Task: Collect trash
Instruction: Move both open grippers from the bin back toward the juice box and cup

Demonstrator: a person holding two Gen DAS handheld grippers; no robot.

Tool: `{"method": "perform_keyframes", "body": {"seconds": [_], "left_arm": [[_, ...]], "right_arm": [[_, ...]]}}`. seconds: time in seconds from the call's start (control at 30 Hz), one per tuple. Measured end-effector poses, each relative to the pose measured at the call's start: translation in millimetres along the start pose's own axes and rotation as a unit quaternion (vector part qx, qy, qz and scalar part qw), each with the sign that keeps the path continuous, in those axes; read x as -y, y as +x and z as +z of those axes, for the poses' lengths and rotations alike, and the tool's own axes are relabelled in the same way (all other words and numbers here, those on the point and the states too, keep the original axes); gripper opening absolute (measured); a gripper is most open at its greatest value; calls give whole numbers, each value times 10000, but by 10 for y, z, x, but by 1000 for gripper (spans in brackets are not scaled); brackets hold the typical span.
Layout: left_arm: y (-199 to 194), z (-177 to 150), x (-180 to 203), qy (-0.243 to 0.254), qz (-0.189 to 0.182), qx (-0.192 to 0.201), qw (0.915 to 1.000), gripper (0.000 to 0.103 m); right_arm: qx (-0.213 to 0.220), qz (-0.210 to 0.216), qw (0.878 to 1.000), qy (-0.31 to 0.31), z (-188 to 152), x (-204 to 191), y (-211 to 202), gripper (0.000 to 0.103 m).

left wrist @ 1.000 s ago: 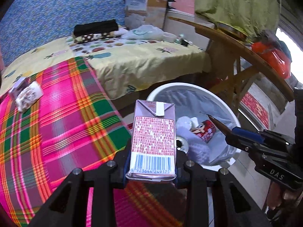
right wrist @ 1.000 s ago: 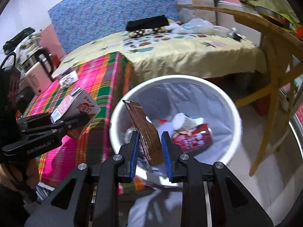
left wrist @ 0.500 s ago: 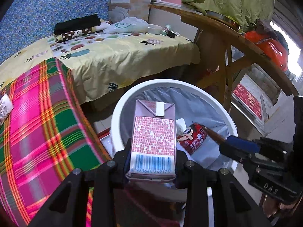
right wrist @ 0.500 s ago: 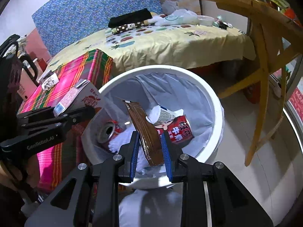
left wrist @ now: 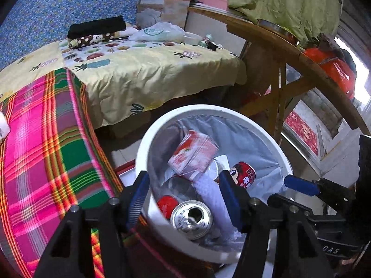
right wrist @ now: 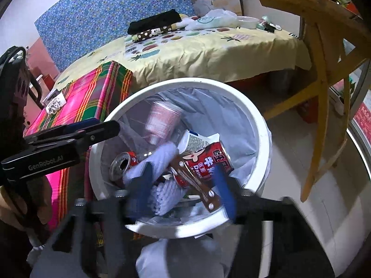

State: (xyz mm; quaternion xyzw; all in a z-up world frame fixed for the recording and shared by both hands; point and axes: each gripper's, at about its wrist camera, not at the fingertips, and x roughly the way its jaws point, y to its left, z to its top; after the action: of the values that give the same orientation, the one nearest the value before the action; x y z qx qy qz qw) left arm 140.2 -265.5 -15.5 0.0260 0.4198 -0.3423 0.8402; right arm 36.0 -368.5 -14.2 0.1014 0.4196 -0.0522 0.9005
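Observation:
A white bin (left wrist: 208, 111) (right wrist: 185, 82) with a grey liner sits below both grippers. My left gripper (left wrist: 183, 185) hangs over its near rim, jaws opening, nothing pressed between them. The pink drink carton (left wrist: 193, 155) (right wrist: 162, 120) is loose inside the bin, blurred, above a red can (left wrist: 243, 173) and a silver-topped can (left wrist: 191, 215). My right gripper (right wrist: 183, 178) is over the bin too, jaws opening. The brown wrapper (right wrist: 197, 185) lies tilted between its blue pads, free of both.
A bed with a pink plaid blanket (left wrist: 46, 150) and a yellow fruit-print sheet (left wrist: 139, 76) flanks the bin on the left. Wooden table legs (left wrist: 278, 92) stand to its right. A white packet (right wrist: 54, 103) lies on the blanket. A cardboard box (left wrist: 162, 2) stands behind the bed.
Both grippers came over the bin and opened. The carton left the left jaws and the brown wrapper left the right jaws, both dropping into the bin.

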Motion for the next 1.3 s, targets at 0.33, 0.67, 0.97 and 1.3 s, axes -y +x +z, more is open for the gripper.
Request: {"method": "perform_keyframes", "body": {"seconds": [0.33, 0.67, 0.97, 1.3], "left_arm": [[-341, -146, -114, -76, 217, 192, 9996, 64], [-648, -365, -371, -339, 512, 321, 9976, 64], [-930, -647, -735, -816, 913, 427, 9916, 64], [-1251, -904, -1125, -1191, 1415, 564, 9811, 64]], "right_arm": [[172, 64, 9995, -255, 25, -243, -170, 61], [240, 310, 9972, -635, -5, -614, -239, 61], [156, 653, 9938, -885, -64, -941, -184, 61], [22, 953, 9873, -1271, -91, -1346, -118, 61]]}}
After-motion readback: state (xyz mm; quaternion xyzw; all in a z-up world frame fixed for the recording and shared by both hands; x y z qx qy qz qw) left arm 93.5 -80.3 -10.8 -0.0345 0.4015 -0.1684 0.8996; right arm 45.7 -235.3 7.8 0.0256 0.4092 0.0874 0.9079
